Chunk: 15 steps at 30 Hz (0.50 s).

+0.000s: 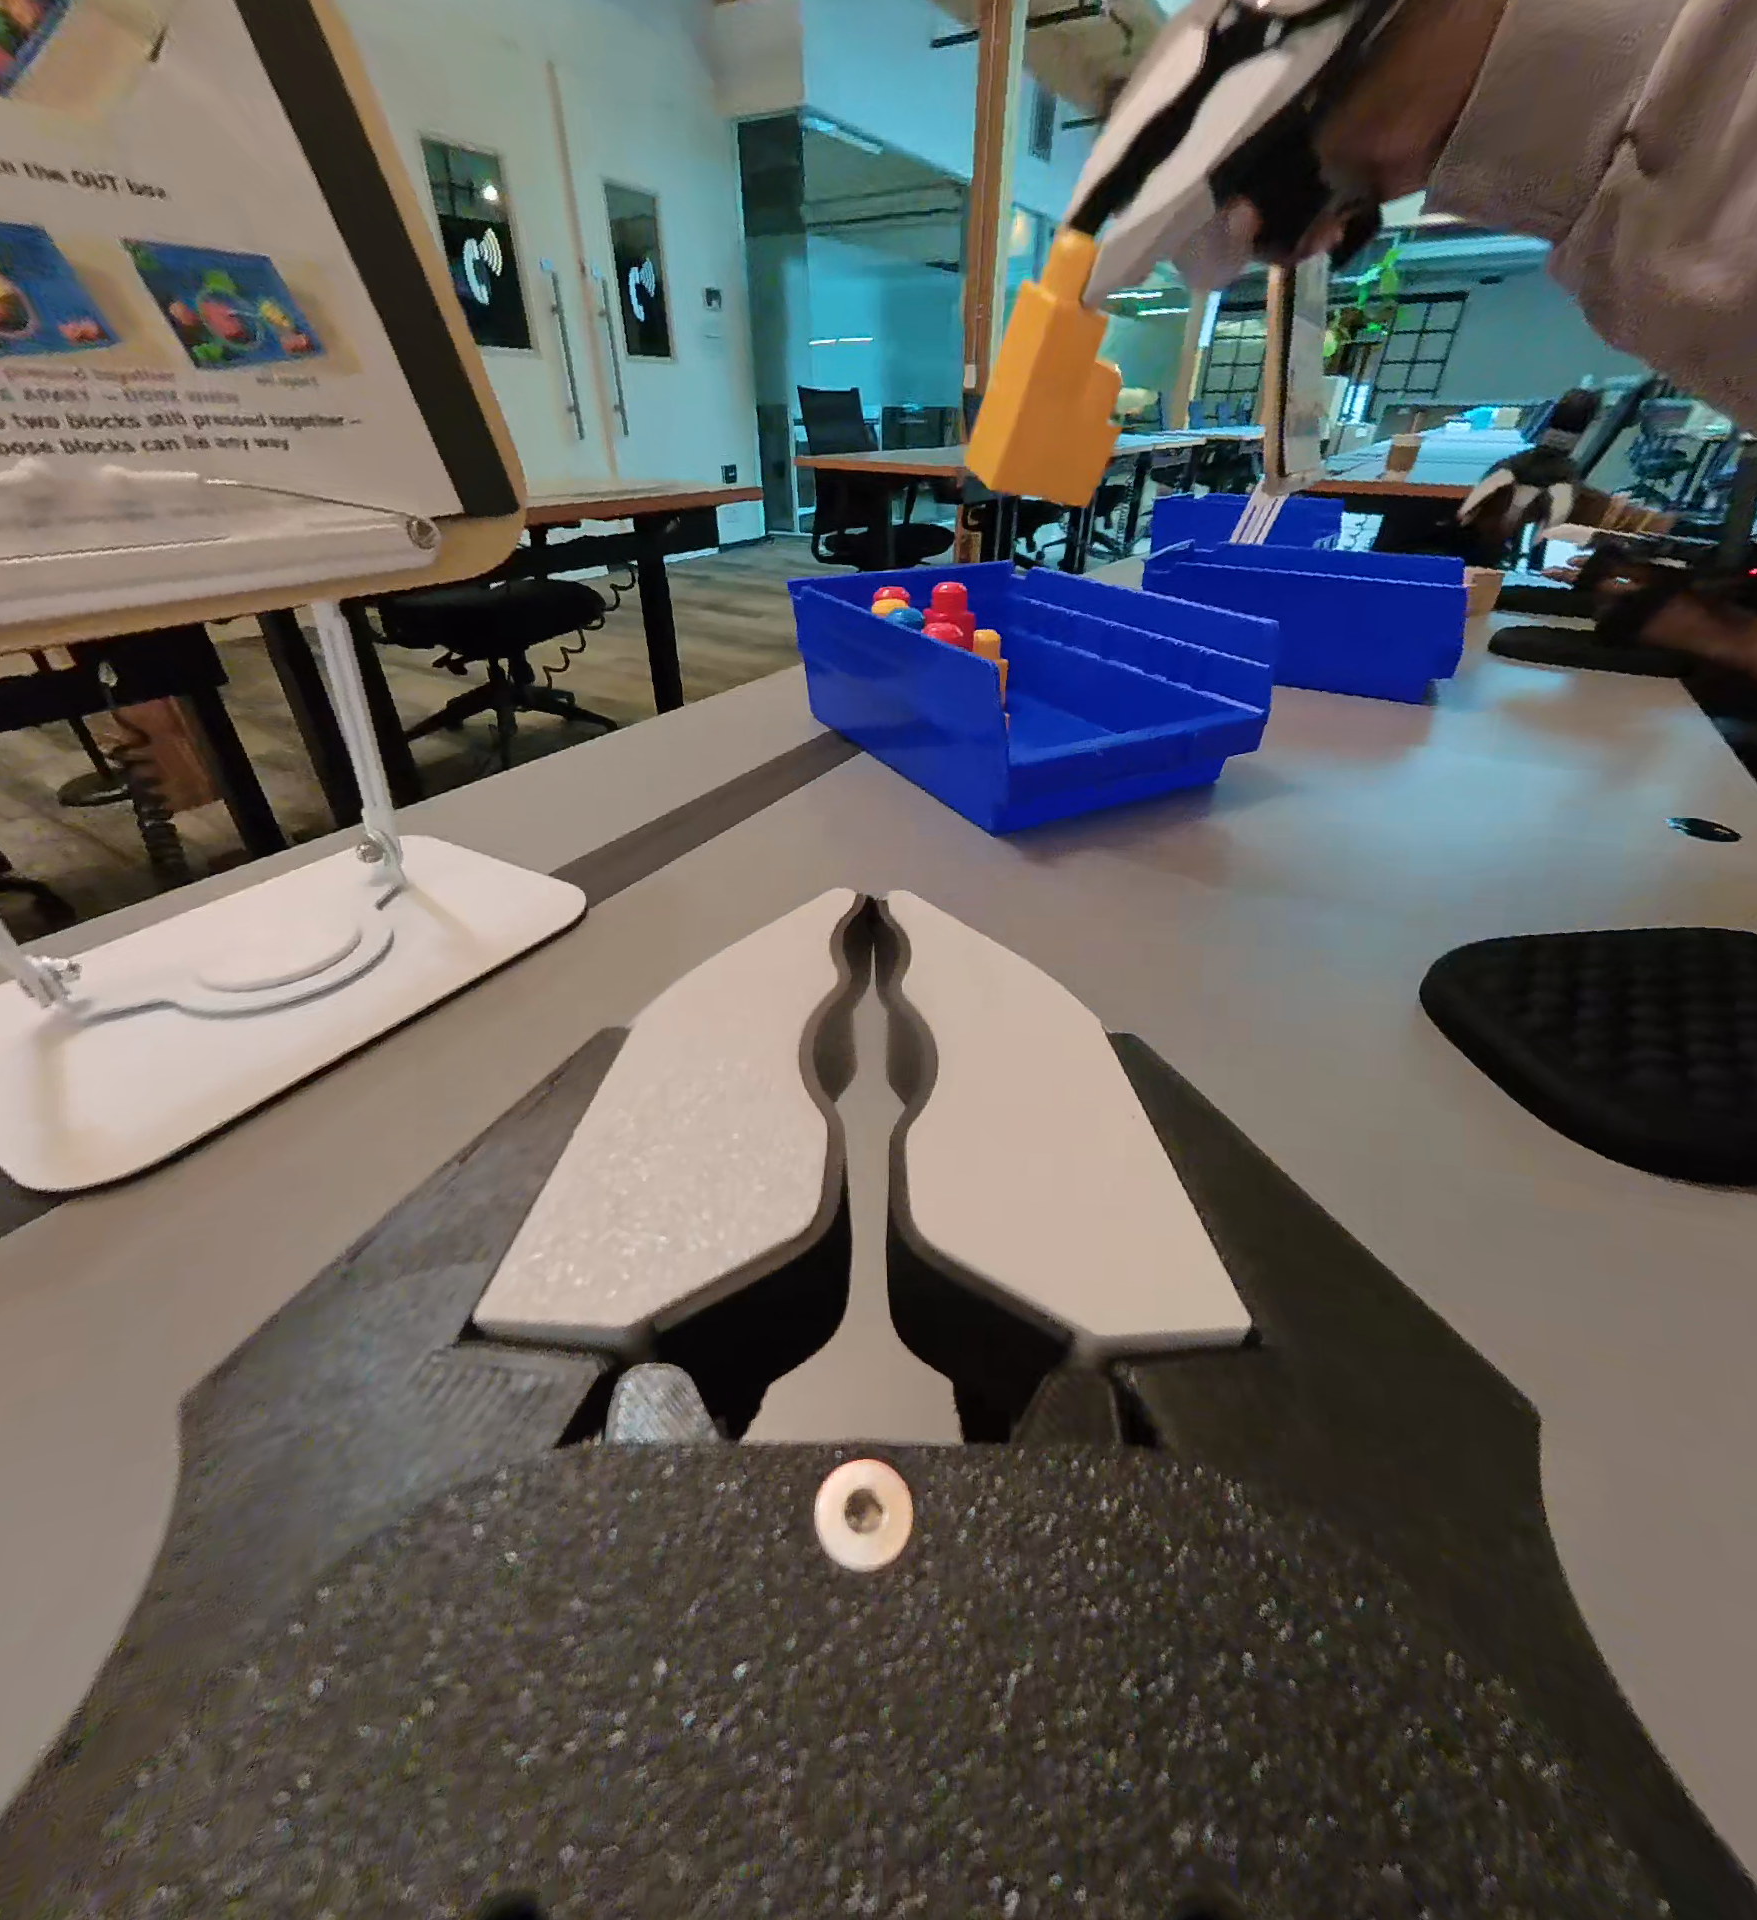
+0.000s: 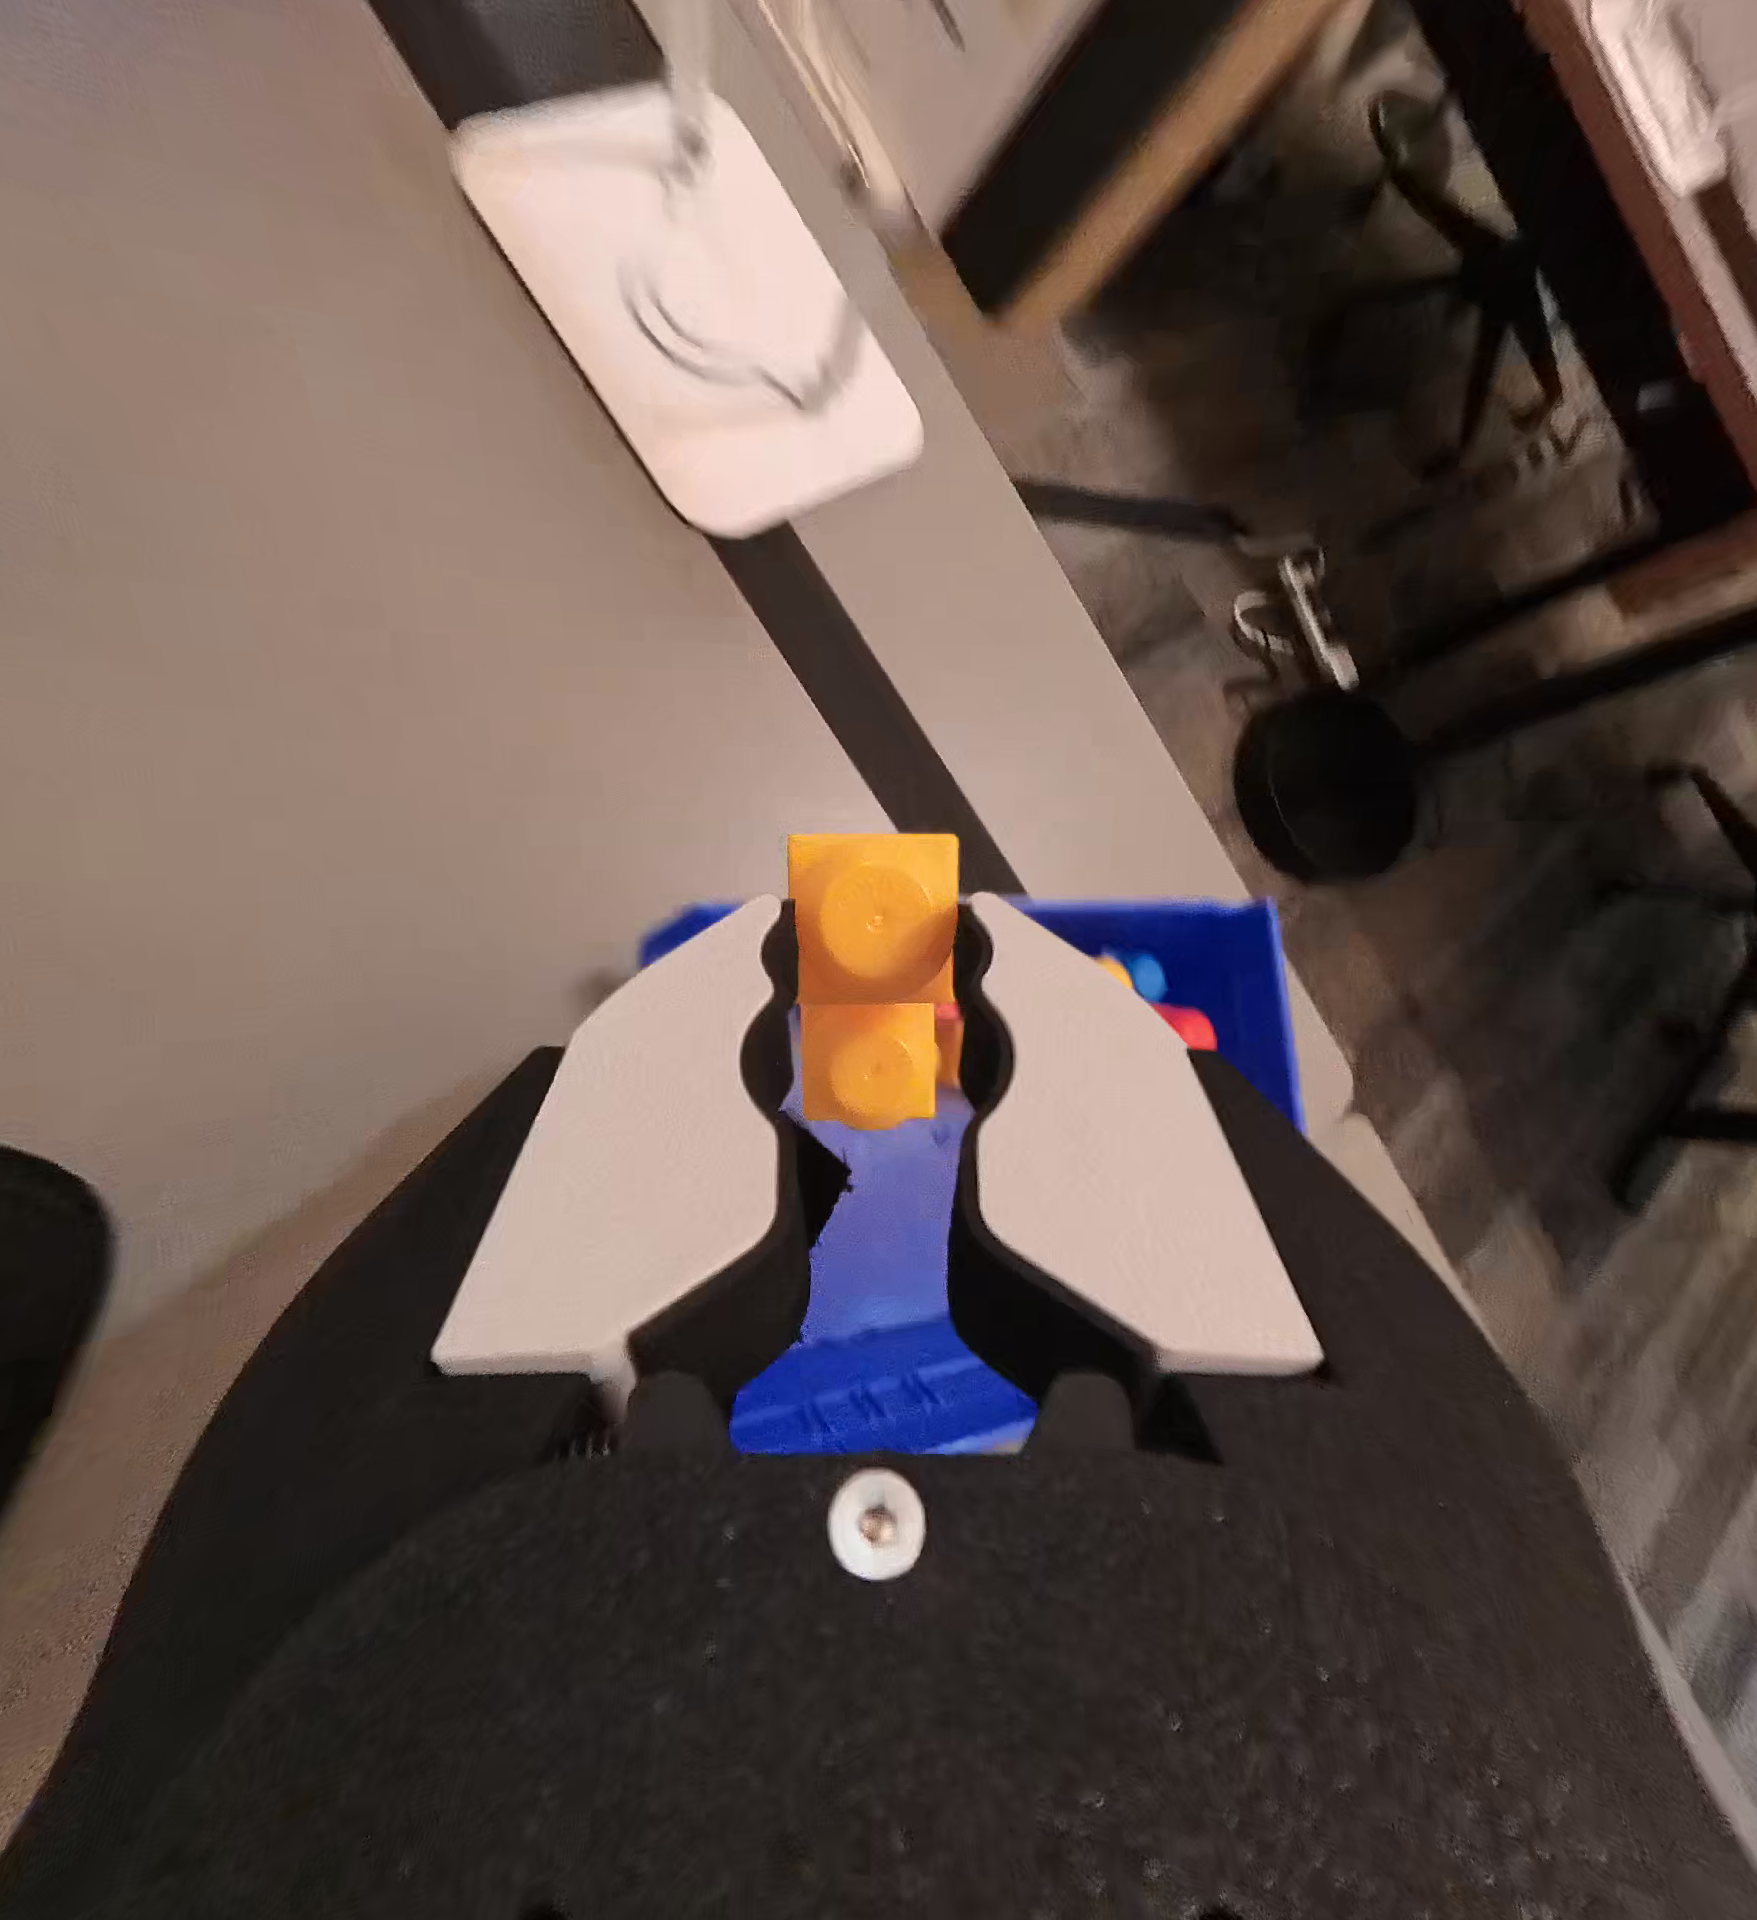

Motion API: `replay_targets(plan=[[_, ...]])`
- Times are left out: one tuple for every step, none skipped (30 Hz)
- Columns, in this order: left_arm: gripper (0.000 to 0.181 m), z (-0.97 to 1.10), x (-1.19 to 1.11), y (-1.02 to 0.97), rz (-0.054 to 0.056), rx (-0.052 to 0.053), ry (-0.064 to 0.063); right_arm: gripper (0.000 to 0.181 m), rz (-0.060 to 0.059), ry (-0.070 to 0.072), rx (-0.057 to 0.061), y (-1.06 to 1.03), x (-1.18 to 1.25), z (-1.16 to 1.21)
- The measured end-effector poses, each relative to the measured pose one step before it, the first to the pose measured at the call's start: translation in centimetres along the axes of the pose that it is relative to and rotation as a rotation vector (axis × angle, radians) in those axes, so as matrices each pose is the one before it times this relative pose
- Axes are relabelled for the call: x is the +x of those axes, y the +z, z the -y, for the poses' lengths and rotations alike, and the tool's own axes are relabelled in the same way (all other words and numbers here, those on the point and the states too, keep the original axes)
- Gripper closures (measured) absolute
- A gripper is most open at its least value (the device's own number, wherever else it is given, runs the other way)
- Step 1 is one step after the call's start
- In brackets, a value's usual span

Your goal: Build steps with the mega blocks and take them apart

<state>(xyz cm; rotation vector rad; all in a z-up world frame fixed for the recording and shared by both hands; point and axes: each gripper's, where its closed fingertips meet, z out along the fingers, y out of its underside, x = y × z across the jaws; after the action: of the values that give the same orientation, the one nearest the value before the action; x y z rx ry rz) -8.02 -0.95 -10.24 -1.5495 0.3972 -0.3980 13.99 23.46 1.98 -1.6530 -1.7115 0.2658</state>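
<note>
My left gripper (image 1: 872,912) is shut and empty, low over the grey table (image 1: 1269,935). My right gripper (image 2: 874,914) is shut on an orange mega block (image 2: 872,925), held in the air above a blue bin (image 2: 874,1392). In the left wrist view the right gripper (image 1: 1087,265) shows at the top right, holding the orange block (image 1: 1040,405) tilted, high over the blue bin (image 1: 1030,696). Several red, blue and orange blocks (image 1: 941,613) lie at the bin's far end. They also show in the right wrist view (image 2: 1154,997).
A white stand base (image 1: 230,997) carries an instruction board (image 1: 157,312) at the left. A second blue bin (image 1: 1310,613) stands behind the first. A black textured pad (image 1: 1643,1049) lies at the right. The table edge and floor with chairs (image 2: 1476,727) lie beyond. The tips of one gripper are about 35 cm away from the tips of the other.
</note>
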Motion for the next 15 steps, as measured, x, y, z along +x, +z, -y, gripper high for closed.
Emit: replay_targets(plan=[[0.181, -0.12, -0.19, -0.025, 0.0063, -0.0047, -0.0032, 0.153, -0.0169, 0.0211, -0.031, 0.646, 1.25, -1.812], [0.181, -0.125, -0.218, -0.034, 0.0105, -0.0051, 0.0032, 0.153, -0.0125, 0.0227, -0.0265, 0.784, 1.143, -1.737], [0.181, -0.089, -0.251, -0.039, 0.0146, -0.0022, 0.0054, 0.153, -0.0057, 0.0228, -0.0219, 0.899, 0.986, -1.637], [0.181, -0.072, -0.244, -0.056, 0.0136, -0.0008, 0.0019, 0.153, -0.0032, 0.0281, -0.0233, 0.974, 0.899, -1.586], [0.181, -0.049, -0.205, -0.058, 0.0098, 0.001, -0.0017, 0.153, -0.0001, 0.0276, -0.0236, 1.044, 0.815, -1.503], [0.181, -0.007, -0.242, -0.071, 0.0102, 0.0035, -0.003, 0.153, 0.0029, 0.0214, -0.0218, 1.077, 0.715, -1.394], [0.181, 0.014, -0.26, -0.082, 0.0097, 0.0036, -0.0036, 0.153, 0.0037, 0.0173, -0.0207, 1.056, 0.639, -1.266], [0.181, 0.036, -0.254, -0.085, 0.0088, 0.0036, -0.0043, 0.153, 0.008, 0.0179, -0.0225, 1.033, 0.541, -1.181], [0.181, 0.073, -0.301, -0.097, 0.0121, 0.0057, -0.002, 0.153, 0.0088, 0.0183, -0.0182, 1.003, 0.491, -1.015], [0.181, 0.078, -0.314, -0.103, 0.0141, 0.0068, 0.0015, 0.153, 0.0062, 0.0142, -0.0112, 0.966, 0.447, -0.823], [0.181, 0.043, -0.28, -0.073, 0.0121, 0.004, 0.0018, 0.153, 0.005, 0.0094, -0.0087, 0.933, 0.381, -0.681], [0.181, 0.008, -0.249, -0.055, 0.0115, 0.0021, 0.0012, 0.153, 0.002, 0.0073, -0.0088, 0.902, 0.345, -0.556], [0.181, -0.019, -0.21, -0.025, 0.0107, 0.0016, 0.0012, 0.153, 0.0055, 0.004, -0.0115, 0.845, 0.246, -0.448], [0.181, -0.081, -0.13, 0.002, 0.0063, -0.0016, 0.0, 0.153, 0.0062, -0.0003, -0.0114, 0.783, 0.19, -0.303], [0.181, -0.15, -0.047, 0.04, 0.002, -0.0061, -0.0014, 0.153, 0.0039, -0.0052, -0.0093, 0.678, 0.198, -0.161]])
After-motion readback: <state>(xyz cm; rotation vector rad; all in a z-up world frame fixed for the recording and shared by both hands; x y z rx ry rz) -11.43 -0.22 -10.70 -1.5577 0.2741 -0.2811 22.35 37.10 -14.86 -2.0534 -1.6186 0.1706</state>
